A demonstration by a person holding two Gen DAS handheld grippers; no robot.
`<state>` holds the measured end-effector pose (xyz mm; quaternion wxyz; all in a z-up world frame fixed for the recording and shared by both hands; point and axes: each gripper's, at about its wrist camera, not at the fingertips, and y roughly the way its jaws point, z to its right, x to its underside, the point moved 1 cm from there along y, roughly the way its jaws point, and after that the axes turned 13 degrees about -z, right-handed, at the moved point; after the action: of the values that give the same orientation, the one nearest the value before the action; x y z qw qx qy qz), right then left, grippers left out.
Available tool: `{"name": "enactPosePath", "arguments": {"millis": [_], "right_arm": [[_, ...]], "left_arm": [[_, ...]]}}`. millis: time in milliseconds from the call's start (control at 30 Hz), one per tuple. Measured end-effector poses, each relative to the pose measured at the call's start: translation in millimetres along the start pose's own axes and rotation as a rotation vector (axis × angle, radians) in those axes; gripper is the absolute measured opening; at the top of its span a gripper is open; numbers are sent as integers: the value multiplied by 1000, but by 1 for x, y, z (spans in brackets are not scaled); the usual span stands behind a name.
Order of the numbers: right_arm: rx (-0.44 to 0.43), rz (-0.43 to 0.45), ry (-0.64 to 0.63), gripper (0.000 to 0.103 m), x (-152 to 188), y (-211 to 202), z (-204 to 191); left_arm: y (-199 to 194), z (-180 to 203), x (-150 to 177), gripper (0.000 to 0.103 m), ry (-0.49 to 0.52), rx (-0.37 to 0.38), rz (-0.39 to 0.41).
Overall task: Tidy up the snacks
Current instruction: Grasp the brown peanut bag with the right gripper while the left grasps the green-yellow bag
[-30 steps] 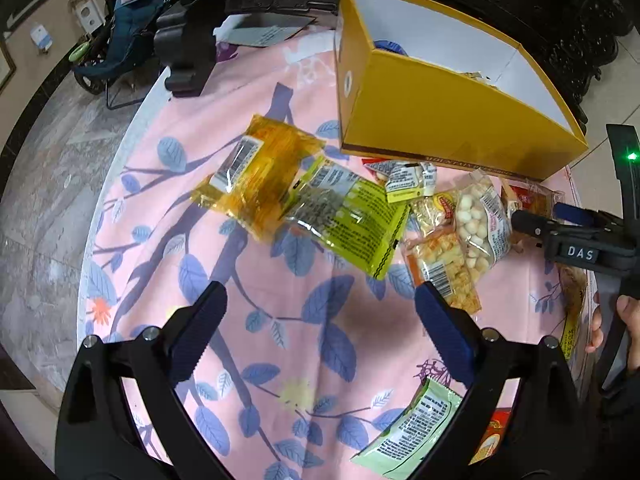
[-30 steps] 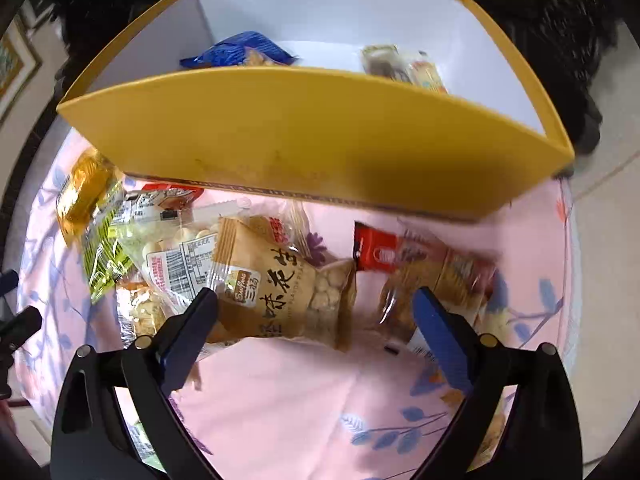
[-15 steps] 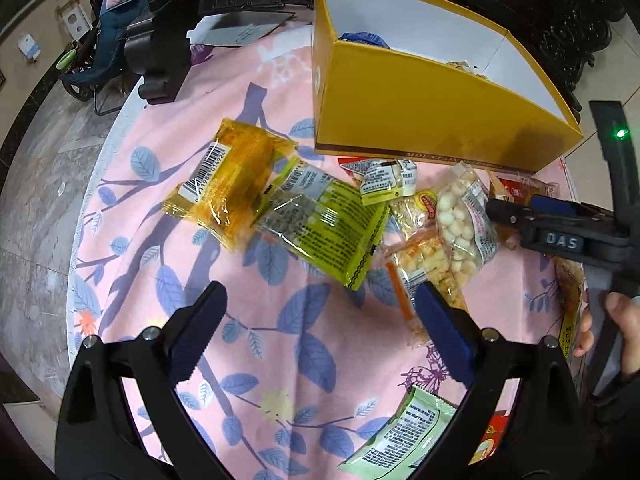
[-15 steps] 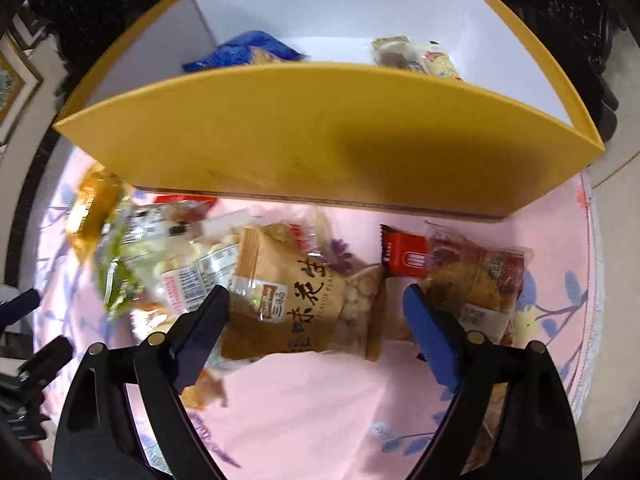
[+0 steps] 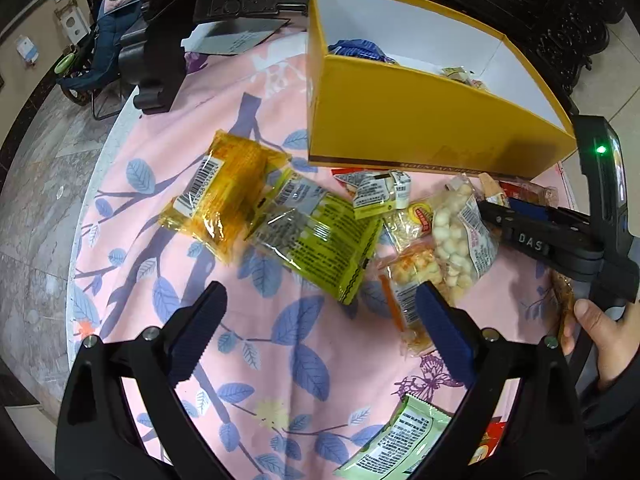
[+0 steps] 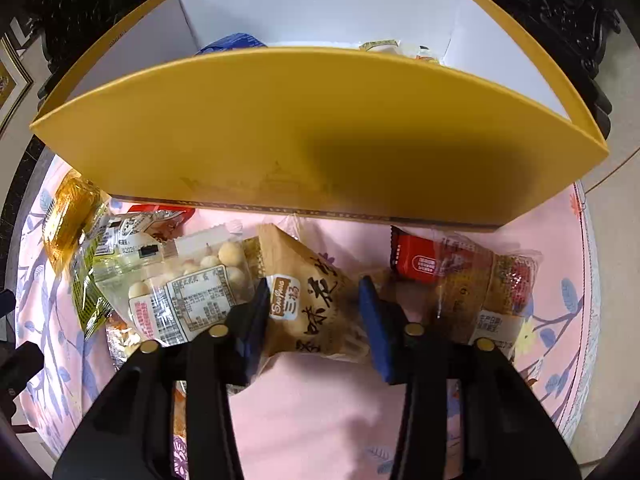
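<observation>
**Right gripper clamping brown snack bag; left gripper idle and open**

Right gripper (image 6: pixel 314 312): jaws have just been closing; blue pads now press both sides of the brown snack bag (image 6: pixel 312 300), which bulges between them; bag sits on the pink leaf-print tablecloth (image 6: pixel 320 420), just in front of the yellow box (image 6: pixel 304 136); no sign yet that it is lifted.

Left gripper (image 5: pixel 320 320): jaws wide apart, nothing between them; it hangs above the cloth, pointing down at the pile.

Box: open top, white inside; a blue packet (image 6: pixel 234 42) and a couple of small wrapped pieces (image 6: pixel 380 46) already lie in it.

Loose snacks on the cloth, left wrist view: orange packet (image 5: pixel 224 196) overlapping a green packet (image 5: pixel 320 240); clear bag of white balls (image 5: pixel 456 236) beside the brown bag; a small white-label packet (image 5: pixel 376 192) near the box wall; a pale green packet (image 5: pixel 400 440) at the near edge.

Right of the brown bag: a red-ended clear wrapper (image 6: pixel 460 276), touching the bag's corner.

A hand (image 5: pixel 600 332) holds the right gripper's handle at the frame edge.
</observation>
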<state>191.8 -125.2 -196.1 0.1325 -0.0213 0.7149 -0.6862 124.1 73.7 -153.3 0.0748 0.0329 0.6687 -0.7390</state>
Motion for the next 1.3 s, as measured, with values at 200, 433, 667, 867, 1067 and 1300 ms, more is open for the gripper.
{"name": "enactPosePath", "arguments": {"millis": [200,433,667,867,1067,1300], "right_arm": [[-68,15,-2,27,15,-20,9],[-93,19,6,27,24,-28,13],[-93,9,0,27,21,-23,8],[-106,4,11,27,18,-23,9],[-110,5,7,27,17,-23,10],[-112,14,2,27,19,-23,10]], "left_arm": [[22,5,-11,97,44,-26,-9],[55,2,-32,97,68,-53,-40],[78,0,-47,101,91,-40,-24],[88,-5,-39,101,124,-43,-6],[92,-8,-39,96,170,-98,1],[87,1,-32,81,175,-121,12]]}}
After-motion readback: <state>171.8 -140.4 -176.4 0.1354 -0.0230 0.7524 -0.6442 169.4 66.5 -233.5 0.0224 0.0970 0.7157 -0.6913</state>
